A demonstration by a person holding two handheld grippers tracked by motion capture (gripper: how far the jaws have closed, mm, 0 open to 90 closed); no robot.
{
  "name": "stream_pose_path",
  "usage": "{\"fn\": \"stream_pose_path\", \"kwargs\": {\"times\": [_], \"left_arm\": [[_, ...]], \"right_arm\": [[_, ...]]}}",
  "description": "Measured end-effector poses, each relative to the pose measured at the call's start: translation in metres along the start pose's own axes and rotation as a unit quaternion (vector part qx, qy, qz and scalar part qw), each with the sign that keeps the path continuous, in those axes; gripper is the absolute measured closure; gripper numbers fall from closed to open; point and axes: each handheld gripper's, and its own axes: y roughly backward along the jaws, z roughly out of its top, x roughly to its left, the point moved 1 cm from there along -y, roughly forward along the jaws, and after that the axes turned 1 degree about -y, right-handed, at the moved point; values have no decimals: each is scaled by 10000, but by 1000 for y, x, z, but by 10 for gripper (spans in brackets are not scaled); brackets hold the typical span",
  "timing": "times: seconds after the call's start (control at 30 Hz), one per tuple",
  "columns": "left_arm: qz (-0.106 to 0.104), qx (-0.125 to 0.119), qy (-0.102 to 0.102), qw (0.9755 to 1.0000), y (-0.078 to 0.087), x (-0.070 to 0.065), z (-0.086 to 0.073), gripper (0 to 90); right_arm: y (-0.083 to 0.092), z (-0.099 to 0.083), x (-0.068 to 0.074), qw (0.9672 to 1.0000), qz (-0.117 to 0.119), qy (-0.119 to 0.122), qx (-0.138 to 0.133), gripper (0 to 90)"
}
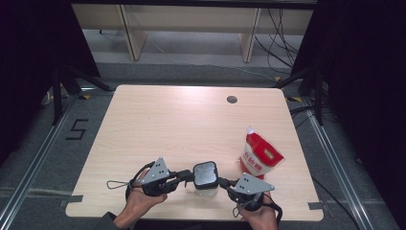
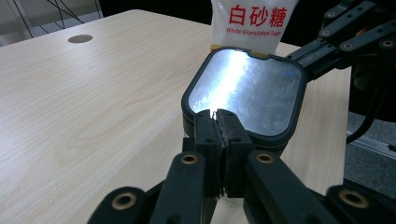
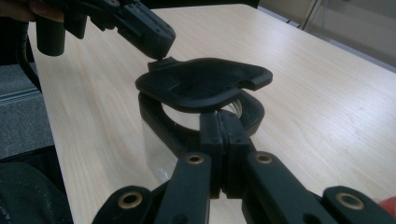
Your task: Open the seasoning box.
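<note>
Jar (image 1: 206,186) sits on the surface (image 1: 182,129) directly between the two tongs, near the person's edge. Clear body, black rounded-square lid (image 1: 205,174).

Left tongs (image 1: 187,175) come in from the jar's left, right tongs (image 1: 221,181) from its right; both reach it, tips pointing toward each other across the lid. Neither hand is nearer than the other.

Left tongs (image 2: 219,116): jaws all but together, tips at the lid's (image 2: 247,93) near rim, seemingly nipping a small tab there. From the right gripper view the same tongs (image 3: 161,53) sit at a tab on the lid's (image 3: 201,84) far edge. Whether the pads truly pinch that tab I cannot tell; contact point is tiny and dark.

Right tongs (image 3: 219,123): jaws shut tight, tips against the black collar just below the lid, on the side facing them. Looks like bracing or gripping a thin hinge part. What exactly is between the pads is hidden by the jaws themselves.

Key relation: lid is tilted, lifted off the collar on the far side from the right tongs, with a gap beneath. So the hinge probably lies on the right tongs' side, the free edge on the left tongs' side. Judgement: the next lift goes up and over toward the right tongs.

Sugar pouch (image 1: 260,155), red and white, stands beyond the right tongs, well apart from the jar; top cut off in the left gripper view (image 2: 254,21).

Jar contents unclear; glass body (image 3: 156,144) mostly hidden behind the jaws.
</note>
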Motion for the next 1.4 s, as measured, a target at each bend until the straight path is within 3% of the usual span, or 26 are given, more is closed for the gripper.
{"fn": "stream_pose_path", "kwargs": {"times": [0.07, 0.13, 0.17, 0.2, 0.23, 0.27, 0.33, 0.37, 0.47, 0.57, 0.67, 0.7, 0.8, 0.87, 0.97, 1.0, 1.07, 1.13, 1.17, 1.4], "left_arm": [[-75, -16, -131, 9999, 5, 1, 3, 771], [-224, -88, -145, 9996, 8, 2, 5, 700], [-305, -29, -44, 9995, 9, 1, 5, 650], [-359, 58, -241, 9990, 9, 3, 3, 603], [-359, 58, -241, 9990, 9, 3, 3, 579], [-210, 188, -132, 9995, 8, 3, -4, 559], [-166, 265, -43, 9995, 5, 4, -10, 514], [-166, 376, -84, 9991, 4, 6, -12, 492], [-224, 482, 73, 9986, 0, 5, -17, 453], [-288, 811, -111, 9962, -9, 5, -26, 462], [-246, 890, -74, 9957, -13, 5, -29, 499], [-302, 813, -89, 9962, -15, 6, -30, 519], [-319, 879, -49, 9956, -15, 7, -31, 582], [-314, 881, -228, 9954, -15, 9, -32, 608], [-242, 849, -175, 9959, -16, 6, -33, 683], [-189, 856, -312, 9957, -16, 7, -32, 694], [-210, 856, -252, 9958, -16, 7, -33, 727], [-188, 837, -256, 9960, -16, 7, -33, 731], [-128, 863, -358, 9955, -16, 6, -32, 734], [-85, 864, -348, 9956, -16, 5, -32, 737]], "right_arm": [[1, 3, 0, 10000, -49, 17, -23, 900], [1, 4, 1, 10000, -46, 72, -40, 900], [1, 5, 1, 10000, -45, 56, -63, 900], [1, 5, 1, 9999, -51, 58, -80, 900], [1, 6, 1, 9999, -67, 61, -54, 900], [1, 7, 1, 9999, -64, 77, -62, 900], [1, 8, 1, 9999, -94, 45, -120, 900], [1, 9, 1, 9999, -78, 81, -125, 900], [1, 12, 1, 9998, -89, 106, -151, 900], [1, 15, 2, 9997, -104, 111, -189, 900], [0, 18, 2, 9996, -96, 142, -231, 900], [0, 19, 2, 9996, -94, 168, -228, 900], [0, 22, 3, 9994, -96, 165, -276, 900], [0, 24, 3, 9994, -73, 233, -242, 900], [1, 27, 4, 9995, -100, 148, -260, 900], [0, 27, 3, 9992, -93, 248, -293, 900], [0, 29, 4, 9991, -79, 251, -322, 900], [1, 29, 5, 9993, -95, 201, -298, 900], [-1, 31, 5, 9991, -65, 254, -329, 900], [-4, 37, 7, 9987, -7, 368, -352, 900]]}}
